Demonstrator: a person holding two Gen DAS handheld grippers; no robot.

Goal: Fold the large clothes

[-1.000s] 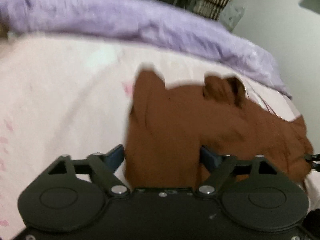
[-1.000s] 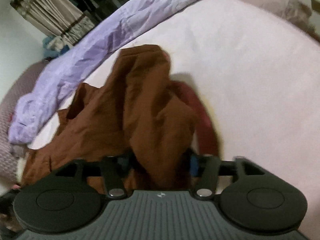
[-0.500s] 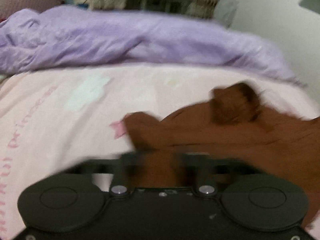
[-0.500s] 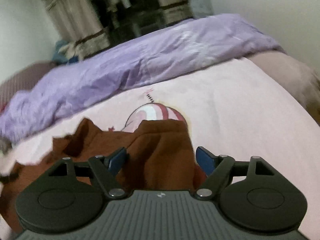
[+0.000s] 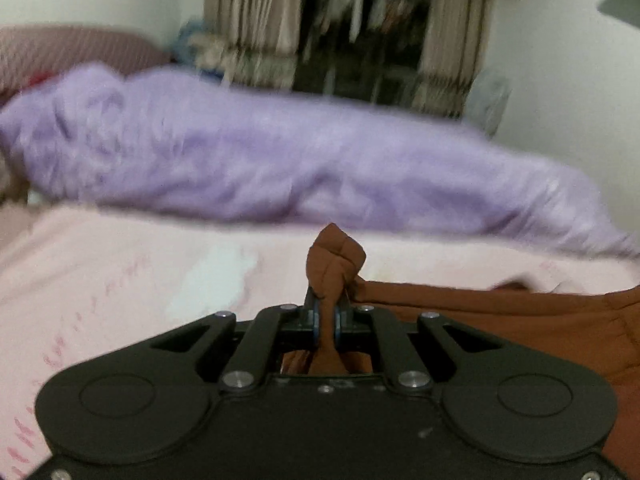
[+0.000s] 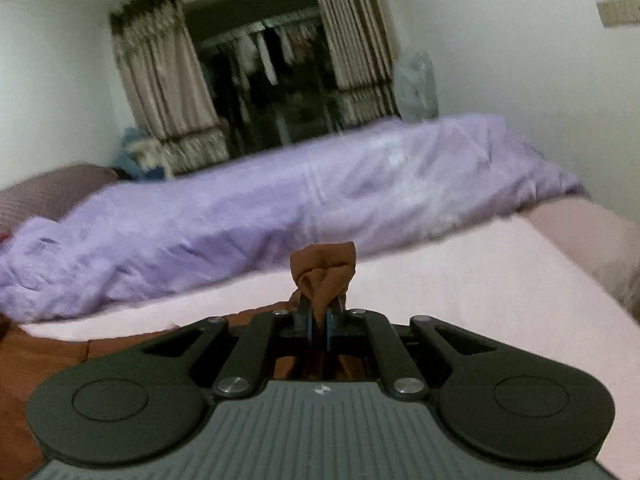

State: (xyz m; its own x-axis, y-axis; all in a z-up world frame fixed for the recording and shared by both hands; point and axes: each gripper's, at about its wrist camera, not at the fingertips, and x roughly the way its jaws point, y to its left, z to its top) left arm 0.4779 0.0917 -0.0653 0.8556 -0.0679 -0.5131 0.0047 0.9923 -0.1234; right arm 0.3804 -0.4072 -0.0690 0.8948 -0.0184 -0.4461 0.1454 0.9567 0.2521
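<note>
Dim, flat indoor light is filling both views, casting no sharp shadows. Motion blur is smearing the purple quilt (image 5: pixel 280 168) and curtains (image 5: pixel 248 20) in the left view; fisheye distortion is bending and darkening the corners.

Left gripper (image 5: pixel 327 316) body: matte black housing with a round raised disc at each near corner.
Left gripper linkage: black bars angled inward, fixed by silver round-head screws, small screws along the near edge.
Left fingers (image 5: pixel 317 320): slim, black with blue pads.
Right gripper (image 6: pixel 319 322) body: black, same twin discs, with a grey ribbed plate bearing a small white mark.
Right fingers (image 6: pixel 310 326): black, blue-edged pads.
</note>
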